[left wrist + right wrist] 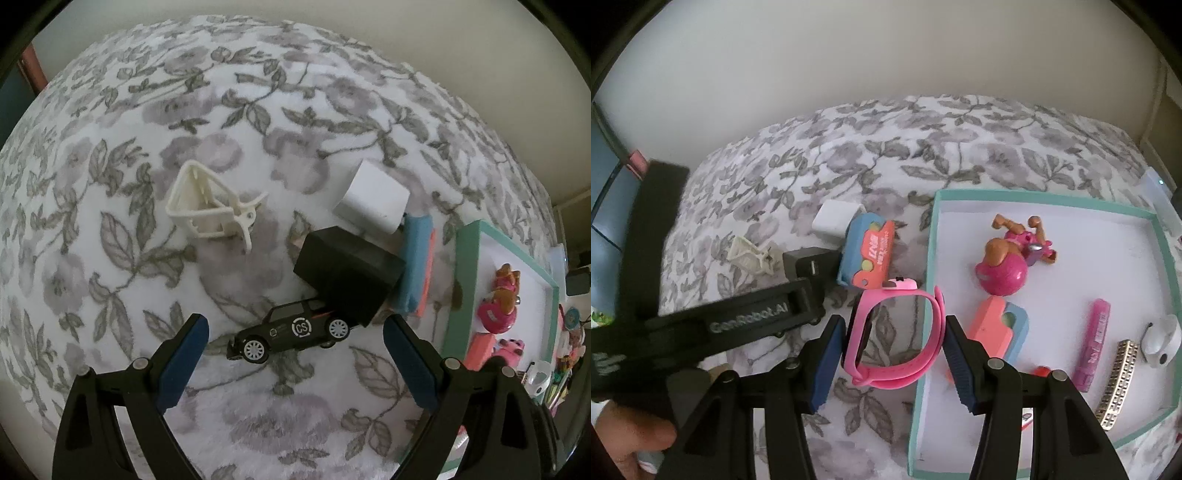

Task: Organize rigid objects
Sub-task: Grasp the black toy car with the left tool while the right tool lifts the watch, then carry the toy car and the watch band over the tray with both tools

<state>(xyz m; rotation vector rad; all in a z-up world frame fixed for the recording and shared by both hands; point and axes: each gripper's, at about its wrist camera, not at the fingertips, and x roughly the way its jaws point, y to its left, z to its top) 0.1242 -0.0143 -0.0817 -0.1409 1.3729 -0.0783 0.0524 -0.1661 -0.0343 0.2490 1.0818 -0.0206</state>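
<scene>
One pink watch sits pinched between the blue pads of my right claw, closest to that camera. The pads press the looped strap from both sides, and it hangs above the flowered blanket, right at the left wall of the teal tray. I judge it light, with a springy rubber strap that could squirm out; the stiff dark face on its left side would be the firmer place to grip.

One left claw stands spread wide and empty, pointing down over one black toy car. The car looks small, hard and light, with wheels that may roll on the fleece; I would take it across its body, side to side.

Just past the car lie one black charger block, touching it, then one blue and orange box, one white cube plug and, well to the left, one cream plastic clip. All look rigid and easy to lift.

Inside the tray I count six things clearly: one pink ball figure, one coral and blue box, one pink tube, one gold hair clip, one white earbud case, and one small red piece I cannot identify.
</scene>
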